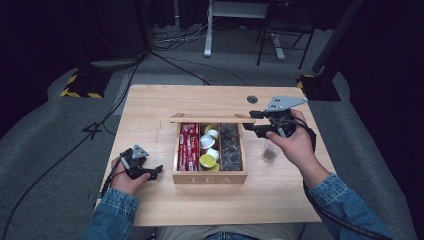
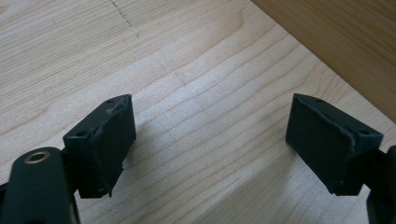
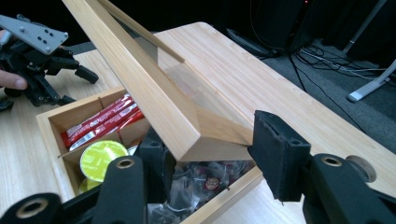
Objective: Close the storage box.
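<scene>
A wooden tea box (image 1: pixel 210 178) marked TEA stands mid-table with its lid (image 1: pixel 210 119) raised on edge along the back. Its compartments hold red sachets (image 1: pixel 189 145), white and yellow-green capsules (image 1: pixel 207 161) and dark packets (image 1: pixel 231 147). My right gripper (image 1: pixel 257 127) is at the lid's right corner. In the right gripper view the jaws of that gripper (image 3: pixel 215 133) close on the lid's (image 3: pixel 154 88) corner from both sides, above the dark packets (image 3: pixel 205 179). My left gripper (image 1: pixel 152 172) rests open on the table, left of the box, with bare wood between its jaws (image 2: pixel 212 112).
A small clear packet (image 1: pixel 270 152) with dark contents lies on the table (image 1: pixel 150 105) right of the box, under my right hand. A round cable hole (image 1: pixel 252 99) sits at the back right. The box's side wall (image 2: pixel 345 46) is close to the left gripper.
</scene>
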Demonstrator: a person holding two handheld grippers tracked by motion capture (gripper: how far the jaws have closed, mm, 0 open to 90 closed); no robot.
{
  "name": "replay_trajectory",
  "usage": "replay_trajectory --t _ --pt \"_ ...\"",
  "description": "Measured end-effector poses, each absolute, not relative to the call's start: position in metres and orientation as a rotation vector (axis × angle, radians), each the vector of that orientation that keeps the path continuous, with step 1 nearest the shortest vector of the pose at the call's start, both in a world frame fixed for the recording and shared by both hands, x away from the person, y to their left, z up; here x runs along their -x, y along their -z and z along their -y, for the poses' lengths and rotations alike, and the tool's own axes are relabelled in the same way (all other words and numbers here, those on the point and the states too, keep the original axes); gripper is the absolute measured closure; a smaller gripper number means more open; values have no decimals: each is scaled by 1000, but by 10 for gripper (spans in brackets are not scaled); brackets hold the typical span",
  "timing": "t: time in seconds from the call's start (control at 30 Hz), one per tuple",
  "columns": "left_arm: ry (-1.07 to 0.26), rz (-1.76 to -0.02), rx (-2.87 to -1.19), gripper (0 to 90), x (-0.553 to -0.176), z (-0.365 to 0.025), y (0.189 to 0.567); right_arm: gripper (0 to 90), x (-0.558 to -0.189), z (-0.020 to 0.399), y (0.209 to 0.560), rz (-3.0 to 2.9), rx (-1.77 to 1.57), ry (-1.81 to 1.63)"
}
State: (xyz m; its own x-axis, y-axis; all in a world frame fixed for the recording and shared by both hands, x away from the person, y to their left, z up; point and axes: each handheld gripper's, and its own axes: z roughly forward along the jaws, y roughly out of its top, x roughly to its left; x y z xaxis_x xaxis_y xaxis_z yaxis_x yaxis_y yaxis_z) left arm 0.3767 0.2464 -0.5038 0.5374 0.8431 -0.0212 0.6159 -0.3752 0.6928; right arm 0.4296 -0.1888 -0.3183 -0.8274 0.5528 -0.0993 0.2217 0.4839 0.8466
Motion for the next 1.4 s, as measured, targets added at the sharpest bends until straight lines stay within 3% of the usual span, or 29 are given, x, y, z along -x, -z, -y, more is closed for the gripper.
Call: replay_trajectory --t 1.4 --pt "-444 -1177 -2118 163 -377 -246 504 377 -382 191 392 -2422 -647 -1187"
